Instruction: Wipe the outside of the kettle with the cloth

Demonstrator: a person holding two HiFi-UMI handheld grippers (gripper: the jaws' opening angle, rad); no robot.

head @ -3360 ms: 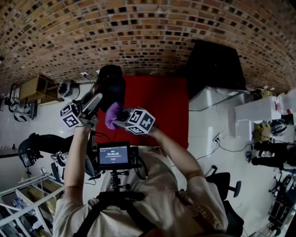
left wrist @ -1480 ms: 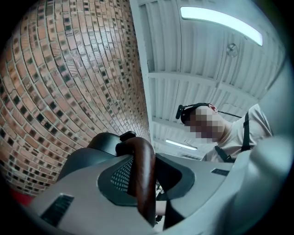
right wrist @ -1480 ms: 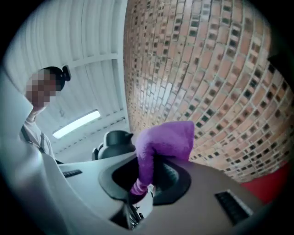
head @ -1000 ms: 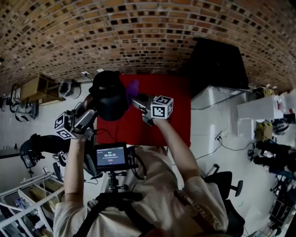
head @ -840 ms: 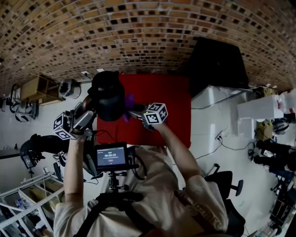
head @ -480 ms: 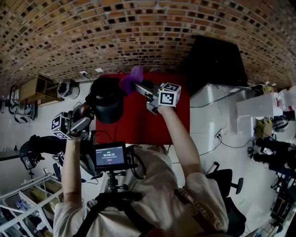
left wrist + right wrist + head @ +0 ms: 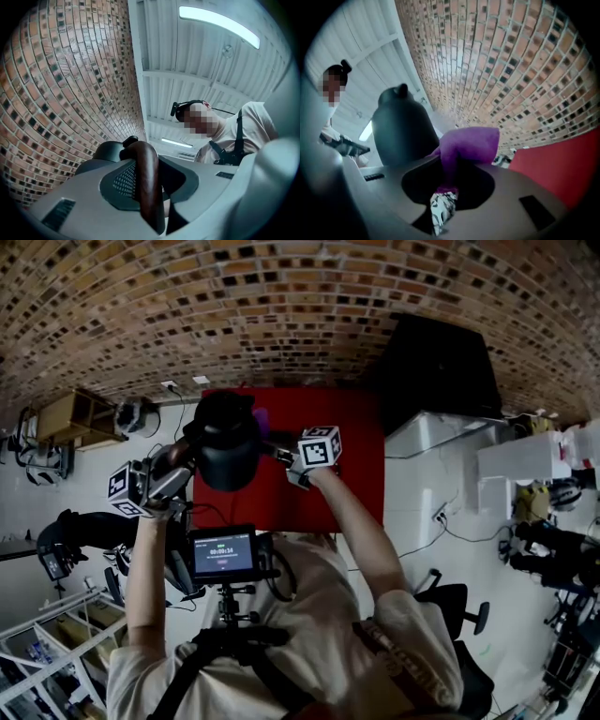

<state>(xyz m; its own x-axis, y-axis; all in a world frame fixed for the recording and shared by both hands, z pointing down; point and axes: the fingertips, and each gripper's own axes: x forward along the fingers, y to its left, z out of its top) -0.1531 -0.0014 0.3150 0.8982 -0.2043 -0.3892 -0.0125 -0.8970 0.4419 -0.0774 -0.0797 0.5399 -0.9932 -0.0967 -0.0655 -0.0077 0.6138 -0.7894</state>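
Dim and low in contrast from the head, with strong fisheye bending of the brick wall (image 7: 281,306) into an arch and stretched, smeared corners. Black vignetting round both gripper views. Lit from overhead by a ceiling strip light (image 7: 218,26), blown out to white. Backlit in the right gripper view, leaving the kettle (image 7: 401,131) a near-featureless dark shape. Soft focus on the purple cloth (image 7: 471,143); cool bluish cast toward the ceiling, warm on the bricks.
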